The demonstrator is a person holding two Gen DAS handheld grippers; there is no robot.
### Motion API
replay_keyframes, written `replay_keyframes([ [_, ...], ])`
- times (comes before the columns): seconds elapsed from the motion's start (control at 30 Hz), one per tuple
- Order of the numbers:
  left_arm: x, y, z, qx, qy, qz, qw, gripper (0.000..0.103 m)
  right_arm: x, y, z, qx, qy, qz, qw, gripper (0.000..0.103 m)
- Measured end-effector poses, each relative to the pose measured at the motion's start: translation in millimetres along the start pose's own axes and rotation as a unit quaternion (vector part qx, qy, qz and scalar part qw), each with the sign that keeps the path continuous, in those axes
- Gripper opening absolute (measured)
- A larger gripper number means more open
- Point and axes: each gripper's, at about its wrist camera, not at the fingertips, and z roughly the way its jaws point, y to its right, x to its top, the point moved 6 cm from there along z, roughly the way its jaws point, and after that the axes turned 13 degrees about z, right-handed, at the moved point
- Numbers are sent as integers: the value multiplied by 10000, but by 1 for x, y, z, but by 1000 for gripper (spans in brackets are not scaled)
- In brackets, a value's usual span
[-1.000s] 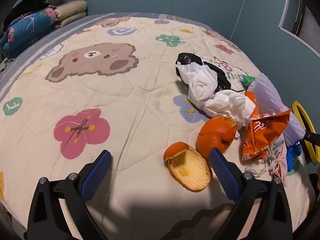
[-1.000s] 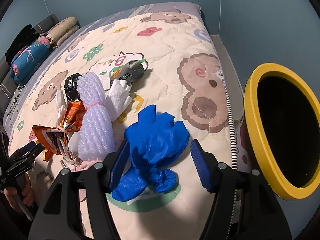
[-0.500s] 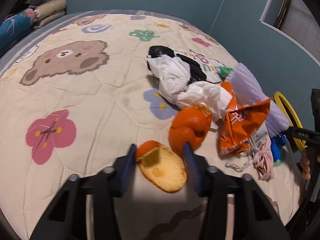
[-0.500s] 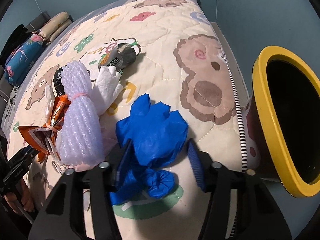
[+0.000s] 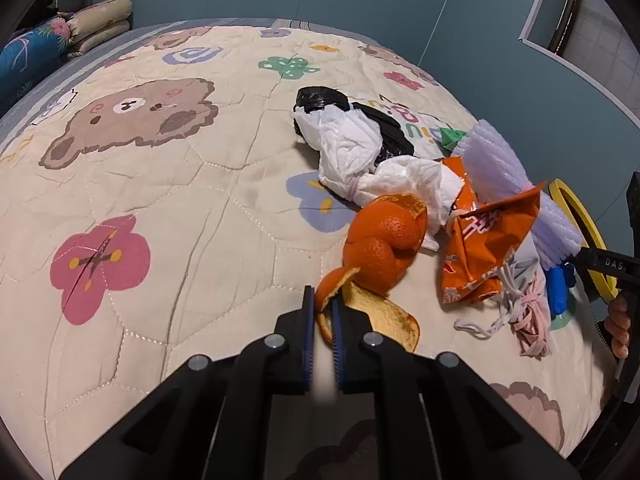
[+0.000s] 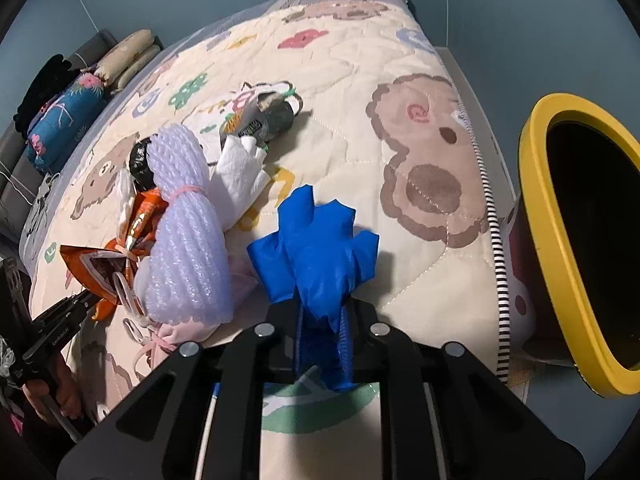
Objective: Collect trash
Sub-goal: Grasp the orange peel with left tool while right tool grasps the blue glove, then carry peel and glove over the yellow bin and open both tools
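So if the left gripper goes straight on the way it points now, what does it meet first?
Probably the larger orange peel, just beyond the peel piece that the left gripper has just closed on. Depth is unclear, so it might pass beside it.

A bear-print quilt [image 5: 168,208] covers the bed, folded pillows [image 5: 100,24] at its head.

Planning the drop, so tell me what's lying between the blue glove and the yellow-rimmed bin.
Nothing: in the right wrist view, only bare quilt separates the blue glove from the yellow-rimmed bin.
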Motion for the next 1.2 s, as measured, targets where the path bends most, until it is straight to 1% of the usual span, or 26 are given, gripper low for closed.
replay_keyframes([
  [0.07,1,0,-5,-46,36,-46,10000,7,1,0,-6,24,86,-10,10000,11],
  [0.2,4,2,-23,-26,187,-17,9998,7,5,-1,-21,107,268,23,9996,10],
  [0.4,9,2,-52,16,422,3,9991,7,8,-5,-53,361,542,11,9979,10],
  [0.67,15,1,-90,-9,736,-62,9973,7,5,-10,-89,640,668,-32,9957,10],
  [0.87,23,10,-113,-16,934,-4,9956,7,1,-8,-114,847,696,-17,9940,10],
  [1.0,32,21,-127,13,1058,94,9943,7,-1,-3,-130,857,828,-13,9929,10],
  [1.2,47,39,-137,-104,1154,165,9931,7,3,5,-153,996,1001,45,9900,10],
])
